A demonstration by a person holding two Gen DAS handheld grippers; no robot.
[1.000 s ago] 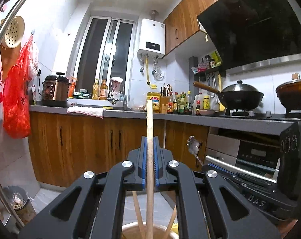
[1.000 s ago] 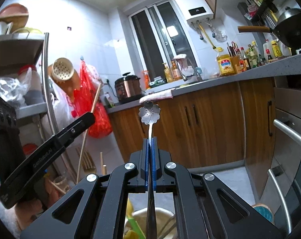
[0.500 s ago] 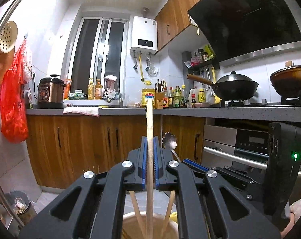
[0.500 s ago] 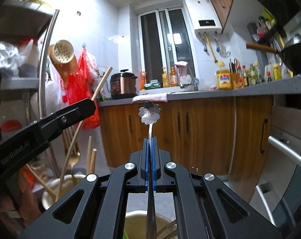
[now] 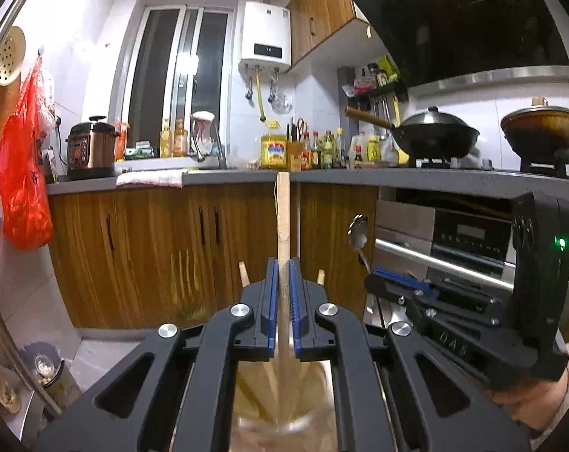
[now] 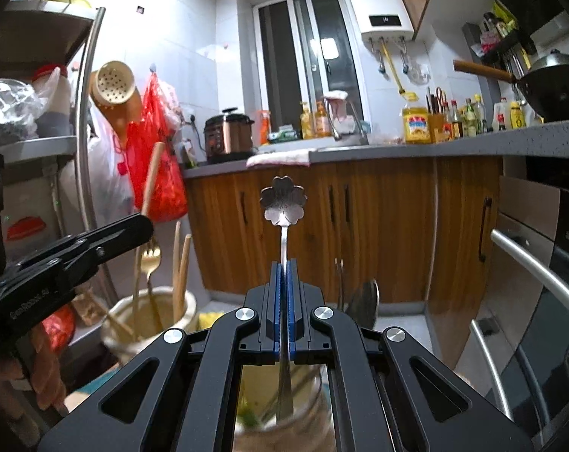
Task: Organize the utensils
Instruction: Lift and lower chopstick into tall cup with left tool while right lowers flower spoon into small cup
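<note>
Crock (image 6: 149, 324) holds chopsticks (image 6: 181, 267) and gold fork (image 6: 150, 260).

- Your wooden stick (image 5: 283, 222) is pale and flat and stands upright, clamped between the blue jaws at 6 o'clock, its lower end over a blurred container.
- Your metal spoon (image 6: 283, 203) has a flower-shaped bowl and a slim handle and stands upright.
- The cream jar (image 6: 149, 324) at 8 o'clock holds a gold fork (image 6: 150, 260) and wooden chopsticks (image 6: 181, 263), all leaning upright.
</note>
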